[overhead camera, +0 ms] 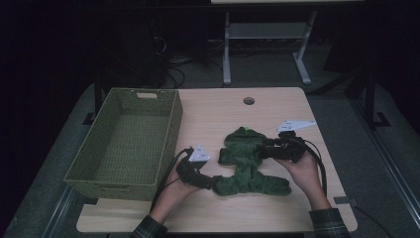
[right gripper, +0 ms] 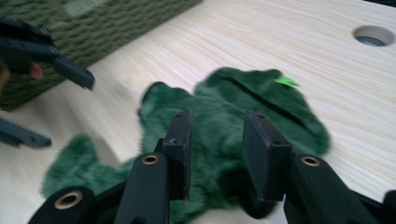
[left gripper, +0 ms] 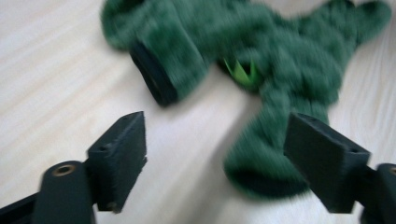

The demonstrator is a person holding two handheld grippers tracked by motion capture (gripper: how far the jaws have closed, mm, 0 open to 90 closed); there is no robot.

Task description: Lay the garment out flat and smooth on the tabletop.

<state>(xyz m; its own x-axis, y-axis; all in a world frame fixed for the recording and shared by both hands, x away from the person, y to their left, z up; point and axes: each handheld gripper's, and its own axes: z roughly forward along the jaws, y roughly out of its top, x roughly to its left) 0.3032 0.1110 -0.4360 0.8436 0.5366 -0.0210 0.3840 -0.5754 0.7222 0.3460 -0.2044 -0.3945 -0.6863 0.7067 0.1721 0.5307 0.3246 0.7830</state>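
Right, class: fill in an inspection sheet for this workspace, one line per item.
Surface: light wooden table with a round cable hole.
Job's things: fuzzy green garment spread on the table; green woven basket at its left, nothing in it.
Clutter: nothing seen.
Grippers: left gripper with jaws wide open at a sleeve end; right gripper with jaws part open over the garment; a grip cannot be told.
Cables: black cable trailing from the right gripper.
Surroundings: dark room, grey table legs behind.
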